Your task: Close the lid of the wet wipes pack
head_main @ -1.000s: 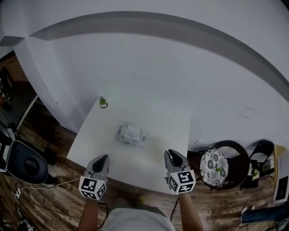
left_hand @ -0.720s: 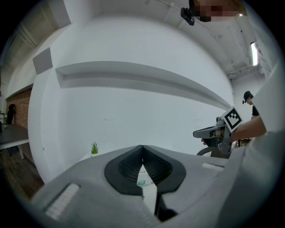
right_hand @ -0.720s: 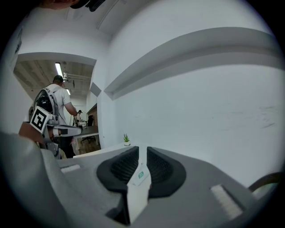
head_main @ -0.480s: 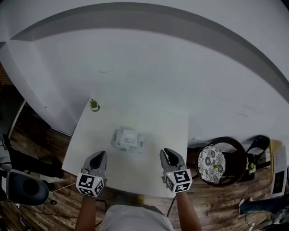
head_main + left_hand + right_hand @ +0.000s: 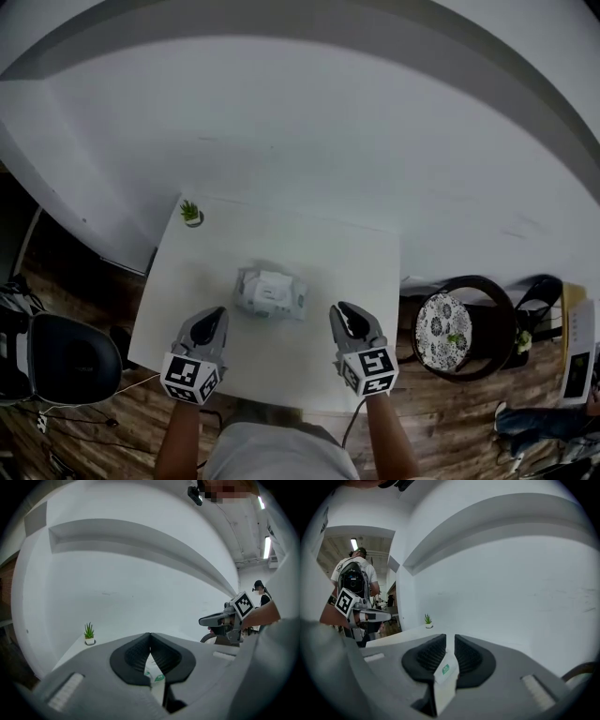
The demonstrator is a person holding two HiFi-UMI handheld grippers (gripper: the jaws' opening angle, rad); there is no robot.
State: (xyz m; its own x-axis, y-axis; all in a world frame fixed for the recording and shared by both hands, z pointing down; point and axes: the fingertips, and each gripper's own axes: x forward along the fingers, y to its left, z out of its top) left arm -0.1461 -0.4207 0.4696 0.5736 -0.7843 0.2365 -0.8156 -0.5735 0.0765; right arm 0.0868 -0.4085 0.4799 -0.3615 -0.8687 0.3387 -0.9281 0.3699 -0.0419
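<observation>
Dim, underexposed head view, strong fisheye bending at edges, black vignette corners, gripper views evenly lit

The wet wipes pack lies near the middle of the table, which stands against a wall. A potted plant sits at the table's far left corner. The left gripper and the right gripper hang over the near edge, one on each side of the pack. A stool stands to the right of the table and a chair to the left.

No legible text, brand or number found. The wet wipes pack carries small green label marks, too small for me to read. The cubes on my left gripper and right gripper bear only black-and-white square patterns, no lettering.
</observation>
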